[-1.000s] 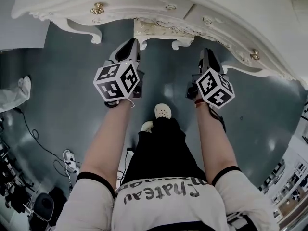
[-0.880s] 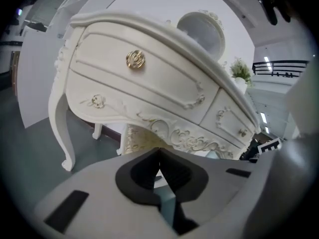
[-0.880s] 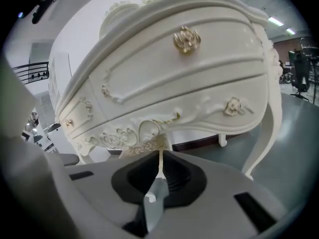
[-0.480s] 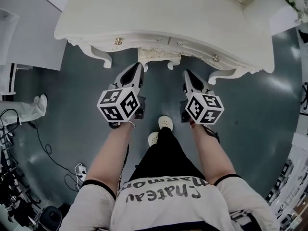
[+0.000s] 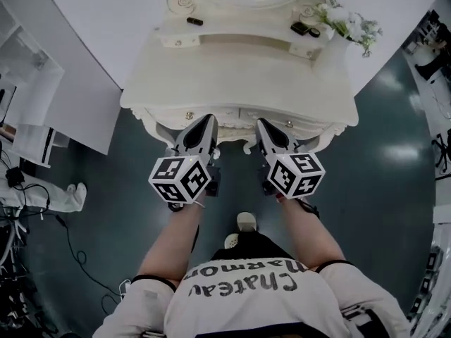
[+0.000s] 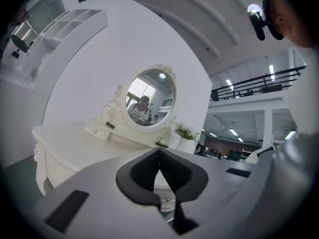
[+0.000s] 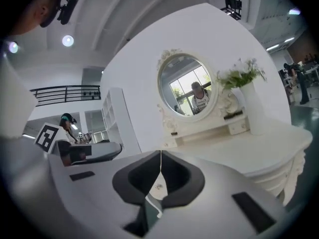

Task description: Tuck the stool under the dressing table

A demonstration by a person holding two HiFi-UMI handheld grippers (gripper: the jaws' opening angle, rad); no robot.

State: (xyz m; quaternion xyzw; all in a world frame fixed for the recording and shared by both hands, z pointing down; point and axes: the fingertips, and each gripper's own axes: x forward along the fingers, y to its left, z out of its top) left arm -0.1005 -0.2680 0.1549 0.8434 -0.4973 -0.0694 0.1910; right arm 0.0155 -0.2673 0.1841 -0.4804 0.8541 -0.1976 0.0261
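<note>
A white vase of white flowers with green leaves (image 5: 347, 24) stands at one o'clock, an open white shelf unit (image 5: 27, 58) at ten, and black cables (image 5: 69, 238) trail over the glossy grey-green floor (image 5: 394, 189) at eight.

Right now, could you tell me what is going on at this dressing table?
A person stands facing the white dressing table with a gripper in each hand. The left gripper and the right gripper are both shut and empty, held roughly level and pointing toward the oval mirror. The stool cannot be clearly made out in these views; if it is there, it is hidden beneath the tabletop.
</note>
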